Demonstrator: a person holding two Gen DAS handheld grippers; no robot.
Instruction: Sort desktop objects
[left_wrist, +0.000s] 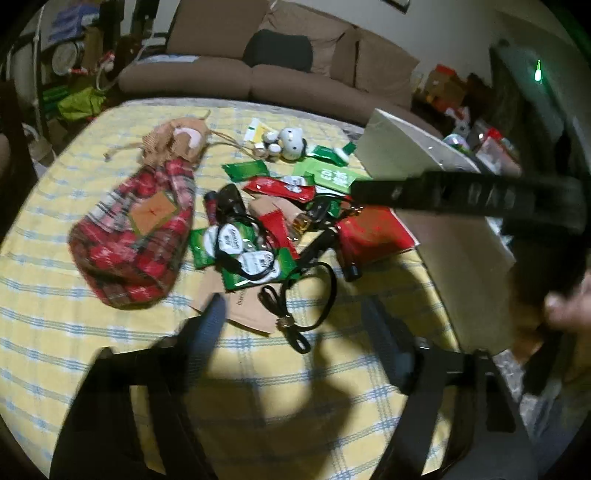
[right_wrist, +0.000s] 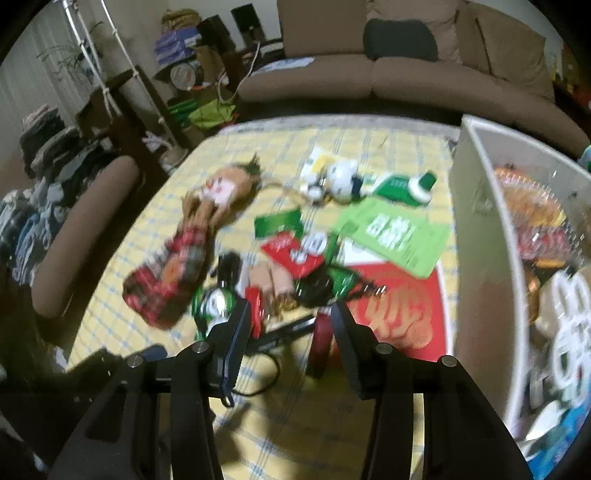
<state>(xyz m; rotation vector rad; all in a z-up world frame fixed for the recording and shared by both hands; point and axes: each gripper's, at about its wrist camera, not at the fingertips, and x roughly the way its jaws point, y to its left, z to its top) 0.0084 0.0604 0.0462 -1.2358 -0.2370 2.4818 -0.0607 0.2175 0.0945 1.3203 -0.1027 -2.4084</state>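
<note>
Red plaid drawstring cloth bag (left_wrist: 133, 236) far left on the yellow checked tablecloth (left_wrist: 55, 314), left gripper (left_wrist: 295, 321) spread wide and empty, black cable (left_wrist: 303, 295) just beyond it, right gripper (right_wrist: 290, 325) parted, empty, over the packets, white plastic bin (right_wrist: 480, 258) right, its snack contents visible only in the right wrist view.

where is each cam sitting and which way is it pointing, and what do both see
Left wrist: on the left gripper, open above the checked tablecloth, facing the sofa. It sees the plaid pouch, the packet pile, the right gripper crossing at right, and a blurred hand.
Right wrist: on the right gripper, open over the pile beside the white bin, also facing the sofa; only its fingers show.
Shared: tablecloth, plaid pouch, white cat figure, bin, sofa.
</note>
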